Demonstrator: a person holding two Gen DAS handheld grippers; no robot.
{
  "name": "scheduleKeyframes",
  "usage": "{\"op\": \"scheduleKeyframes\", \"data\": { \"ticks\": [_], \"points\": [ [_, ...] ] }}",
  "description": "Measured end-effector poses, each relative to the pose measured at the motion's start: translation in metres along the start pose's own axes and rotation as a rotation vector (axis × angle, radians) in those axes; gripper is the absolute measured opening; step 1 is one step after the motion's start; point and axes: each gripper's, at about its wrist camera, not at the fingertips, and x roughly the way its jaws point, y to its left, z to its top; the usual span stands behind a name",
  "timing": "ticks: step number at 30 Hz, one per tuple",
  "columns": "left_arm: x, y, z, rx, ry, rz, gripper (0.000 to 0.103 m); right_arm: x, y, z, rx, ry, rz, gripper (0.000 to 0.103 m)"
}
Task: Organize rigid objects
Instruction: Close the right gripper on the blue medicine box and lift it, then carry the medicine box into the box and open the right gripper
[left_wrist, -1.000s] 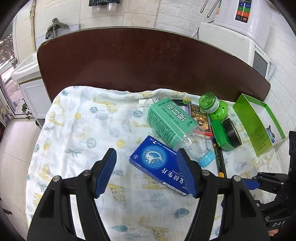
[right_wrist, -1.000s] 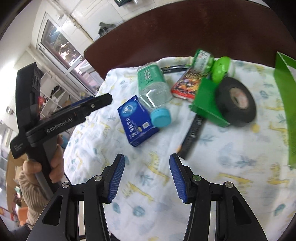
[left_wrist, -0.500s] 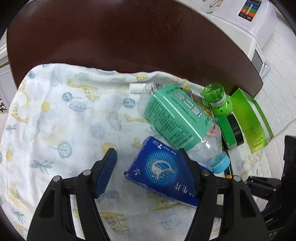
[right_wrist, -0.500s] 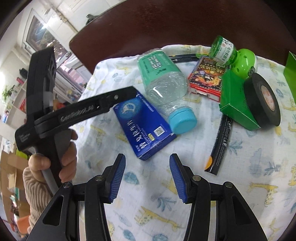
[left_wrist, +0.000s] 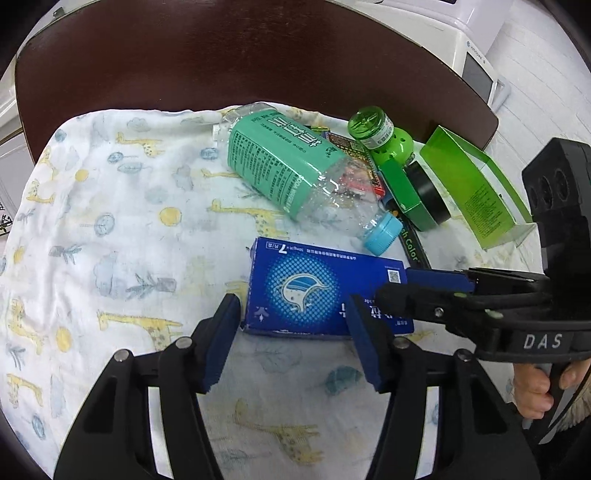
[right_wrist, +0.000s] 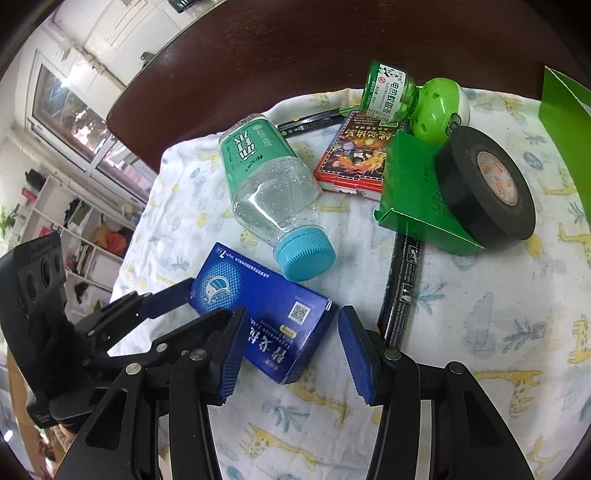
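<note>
Giraffe-print cloth (left_wrist: 110, 206) over dark table (left_wrist: 221, 55); shelves (right_wrist: 85, 236) by window. Open green box (left_wrist: 476, 184) looks empty. Blue box (left_wrist: 317, 291) flat between both grippers: left gripper (left_wrist: 291, 343) closing, not touching; right gripper (right_wrist: 291, 354) half-open, contact unclear.

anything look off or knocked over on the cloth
The clear bottle with the teal cap lies on its side, as does the small green bottle. The black tape roll leans tilted on the green box.
</note>
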Motion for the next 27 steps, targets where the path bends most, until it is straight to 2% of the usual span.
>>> {"op": "scheduleKeyframes", "data": {
  "ticks": [2, 5, 10, 13, 17, 20, 27],
  "points": [
    [0.003, 0.004, 0.003, -0.037, 0.002, -0.009, 0.058, 0.001, 0.003, -0.001, -0.015, 0.005, 0.0, 0.053],
    [0.004, 0.002, 0.004, -0.051, -0.007, -0.008, 0.051, 0.007, 0.007, -0.003, -0.029, 0.004, -0.006, 0.053],
    [-0.008, -0.009, 0.002, -0.063, -0.038, 0.052, 0.051, 0.007, 0.011, -0.001, -0.063, -0.011, -0.015, 0.045],
    [-0.024, -0.019, 0.006, -0.055, -0.074, 0.076, 0.051, -0.002, 0.017, -0.002, -0.105, -0.042, 0.0, 0.045],
    [-0.044, -0.04, 0.015, -0.015, -0.127, 0.112, 0.051, -0.027, 0.021, 0.001, -0.143, -0.108, 0.032, 0.045],
    [-0.053, -0.059, 0.026, 0.024, -0.147, 0.111, 0.051, -0.05, 0.019, 0.004, -0.155, -0.17, 0.058, 0.045],
    [-0.051, -0.118, 0.057, 0.119, -0.175, 0.094, 0.05, -0.11, -0.007, 0.007, -0.188, -0.352, 0.036, 0.045]
  ]
}}
